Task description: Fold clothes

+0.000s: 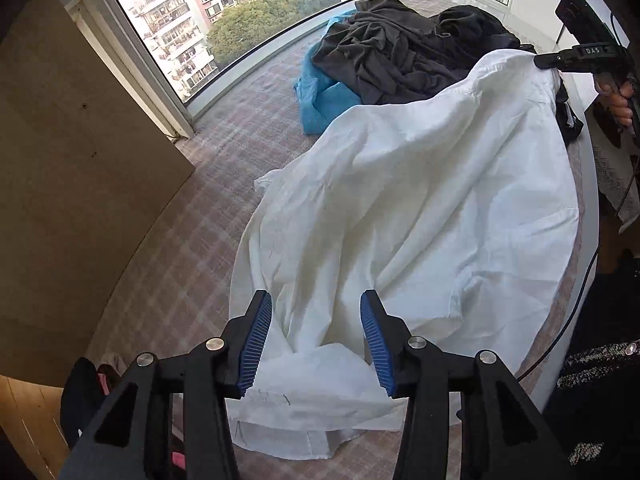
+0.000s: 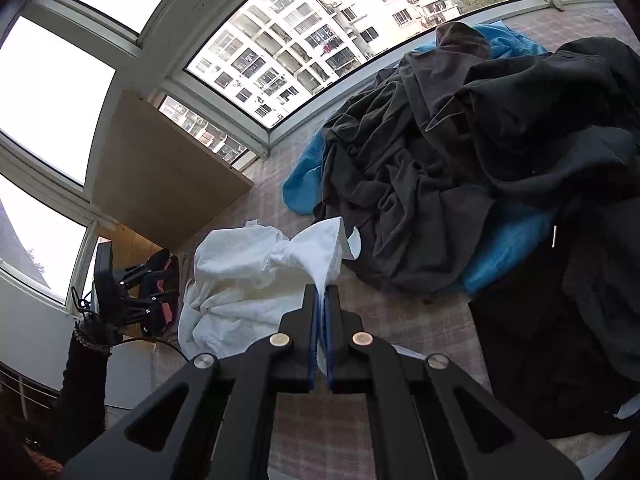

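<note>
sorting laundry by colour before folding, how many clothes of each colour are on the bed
white: 1, the white shirt, one end pinched by the right gripper
blue: 1, the blue garment
dark grey or black: at least 2, in the dark pile; exact count unclear
total: at least 4

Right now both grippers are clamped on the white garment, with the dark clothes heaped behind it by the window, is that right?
Not quite. Only the right gripper is clamped on the white garment. The left gripper is open, its jaws spread above the cloth, as the left wrist view shows. The dark clothes are indeed heaped behind it by the window.
</note>
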Tool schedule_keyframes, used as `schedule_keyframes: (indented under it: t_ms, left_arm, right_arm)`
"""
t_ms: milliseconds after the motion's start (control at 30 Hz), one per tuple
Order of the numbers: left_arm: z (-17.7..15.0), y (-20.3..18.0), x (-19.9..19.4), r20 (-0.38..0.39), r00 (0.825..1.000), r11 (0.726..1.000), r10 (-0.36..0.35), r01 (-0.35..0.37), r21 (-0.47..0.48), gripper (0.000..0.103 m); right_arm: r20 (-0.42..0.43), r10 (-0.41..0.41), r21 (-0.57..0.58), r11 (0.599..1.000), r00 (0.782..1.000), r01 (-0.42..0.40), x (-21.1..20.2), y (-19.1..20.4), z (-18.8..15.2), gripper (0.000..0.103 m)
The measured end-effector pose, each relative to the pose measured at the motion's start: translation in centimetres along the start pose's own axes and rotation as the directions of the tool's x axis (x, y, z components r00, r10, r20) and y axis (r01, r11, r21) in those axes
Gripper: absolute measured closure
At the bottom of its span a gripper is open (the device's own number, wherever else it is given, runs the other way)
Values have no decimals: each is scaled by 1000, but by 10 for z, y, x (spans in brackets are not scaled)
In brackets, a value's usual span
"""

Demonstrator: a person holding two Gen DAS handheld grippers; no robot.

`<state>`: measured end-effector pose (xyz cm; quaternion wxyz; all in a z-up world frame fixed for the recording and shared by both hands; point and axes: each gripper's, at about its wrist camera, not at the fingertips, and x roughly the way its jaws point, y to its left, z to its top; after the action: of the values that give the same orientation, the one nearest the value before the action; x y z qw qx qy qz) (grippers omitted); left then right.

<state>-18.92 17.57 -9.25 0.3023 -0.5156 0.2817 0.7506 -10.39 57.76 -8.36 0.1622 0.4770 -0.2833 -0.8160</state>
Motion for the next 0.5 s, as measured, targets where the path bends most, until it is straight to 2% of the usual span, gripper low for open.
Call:
schedule_keyframes:
  t_ms: [100,133,167,200,233,333,400,500]
  left_arm:
    - [19,14,51,-60,998,1000,-20,21,15,59]
    - [22,16,66,-86,996,1000,-8,9,21,61]
    - [24,17,80,-111,994,1000,5,-2,27,85]
    - [26,20,91,-142,990,1000,0,1,12,100]
    - [27,24,93,-148,989,1000,-12,11,-10,100]
    - [31,34,63,-85,996,1000,-14,12,-21,100]
    - [35,45,24,-21,1000,999,23,-24,-36,100]
    - [35,56,-35,67,997,997,41,-37,-62,100]
  right_arm:
    - [-4,-15,-18,1000,1000,15,2,4,2,100]
    - [-6,-22,-28,999,1000,21,3,5,2,100]
    - [-7,-28,-32,999,1000,28,5,5,2,100]
    - [-9,-35,-34,999,999,34,7,5,1,100]
    - [-9,-41,-33,999,999,41,9,4,2,100]
    - [2,-55,-2,998,998,55,11,-6,5,100]
    - [9,-54,23,998,999,54,12,-13,7,100]
    - [19,-42,40,998,999,41,10,-17,10,100]
